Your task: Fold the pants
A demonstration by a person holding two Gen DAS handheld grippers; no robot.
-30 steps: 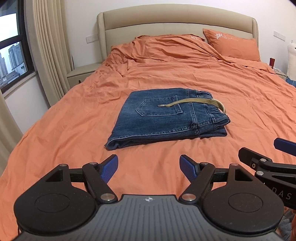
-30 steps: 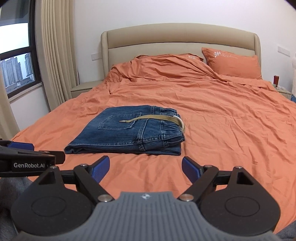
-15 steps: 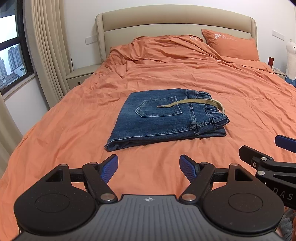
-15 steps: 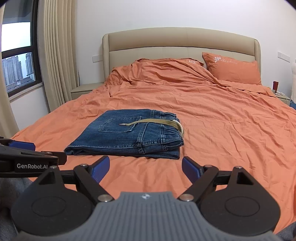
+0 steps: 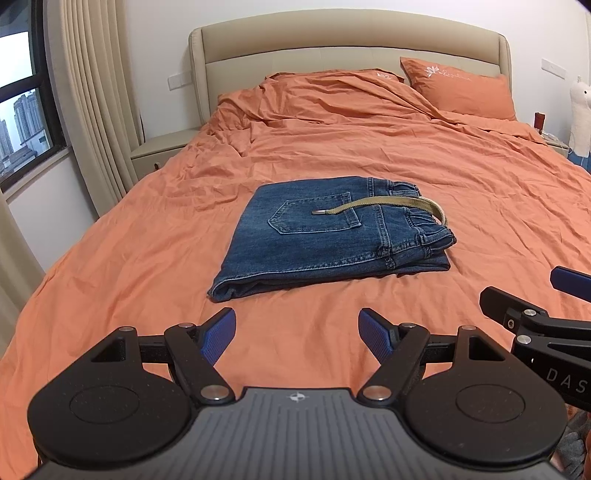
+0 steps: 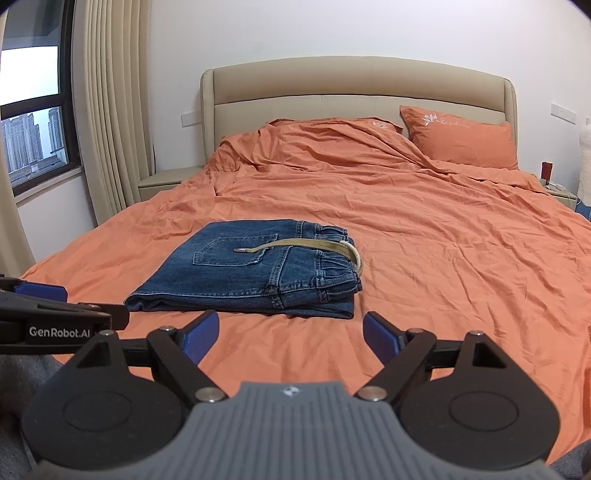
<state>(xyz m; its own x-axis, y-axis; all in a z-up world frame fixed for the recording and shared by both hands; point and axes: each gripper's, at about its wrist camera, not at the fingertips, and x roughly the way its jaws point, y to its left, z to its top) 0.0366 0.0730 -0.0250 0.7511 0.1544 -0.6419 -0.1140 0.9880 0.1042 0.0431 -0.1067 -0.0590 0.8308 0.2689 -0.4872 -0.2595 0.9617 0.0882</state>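
Pretty standard bedroom. Big bed (image 6: 424, 229) with a rumpled orange duvet, a padded beige headboard (image 6: 354, 92) against a plain white wall (image 6: 332, 29), and 1 orange pillow (image 6: 461, 142) with a small white flower print. Beige nightstand (image 5: 159, 151) on the left, cream pleated curtains (image 6: 110, 103) next to a dark-framed window (image 6: 33, 122) showing high-rise towers and a pale sky.

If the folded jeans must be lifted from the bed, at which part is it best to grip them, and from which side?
Probably the folded edge of the jeans, at the near left: it is a rounded, closed fold, so the layers should stay together. The left gripper, open and close by, could come low along the bed. The waistband end carries a loose belt.
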